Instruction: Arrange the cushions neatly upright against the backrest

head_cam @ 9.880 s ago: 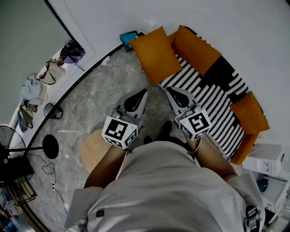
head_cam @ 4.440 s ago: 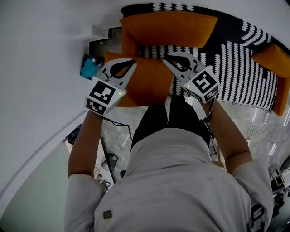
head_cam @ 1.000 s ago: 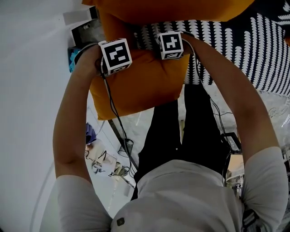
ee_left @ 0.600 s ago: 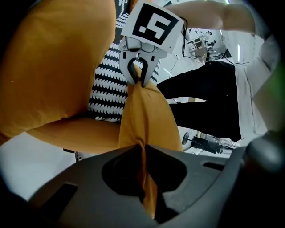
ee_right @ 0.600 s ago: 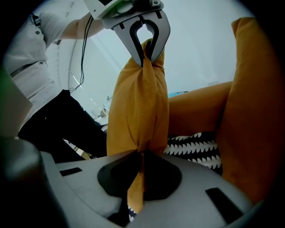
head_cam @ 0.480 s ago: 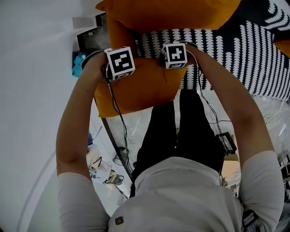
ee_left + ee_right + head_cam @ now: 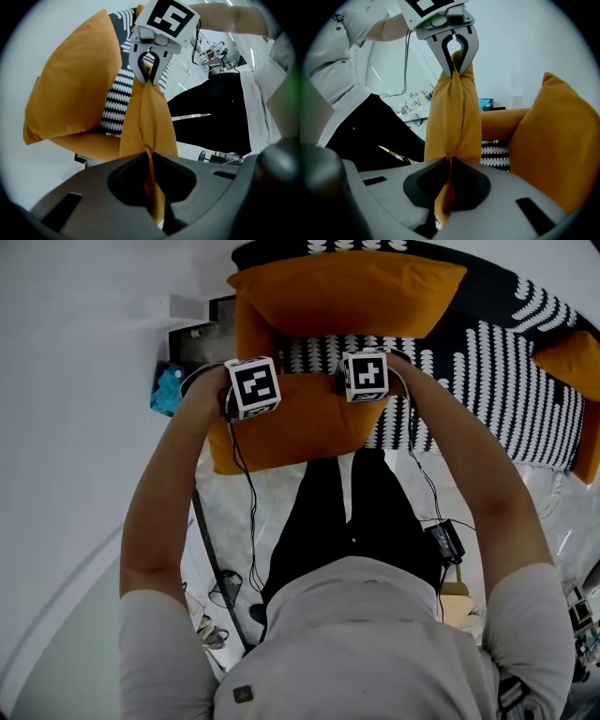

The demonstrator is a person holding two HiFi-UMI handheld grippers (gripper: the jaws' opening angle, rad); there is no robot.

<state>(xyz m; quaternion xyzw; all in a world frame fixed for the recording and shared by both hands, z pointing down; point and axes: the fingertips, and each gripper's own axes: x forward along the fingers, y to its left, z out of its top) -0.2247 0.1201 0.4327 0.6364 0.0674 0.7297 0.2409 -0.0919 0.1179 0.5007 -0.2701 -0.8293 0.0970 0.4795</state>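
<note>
Orange fabric is pinched at two places, and the cushion is held up by its top edge in front of the left end of the sofa. The left gripper is seen with its jaws all but together. They have just been closing, and a thin fold of the cushion's edge is clamped between the pads. The right gripper is shut just as tightly on the same edge, a little further along, with a strip of orange cloth squeezed flat between its jaws. From each gripper view the other gripper is seen biting the far end of that edge, the cushion stretched between them.

A second orange cushion is propped upright against the backrest, just behind the held one. The black-and-white striped cover of the seat is seen between the two. A third orange cushion is found well apart, at the right end of the sofa. An orange sofa arm is glimpsed just beside the left gripper. A teal object lies by the wall, left of the sofa. Whether the held cushion's lower edge touches the seat cannot be told.
</note>
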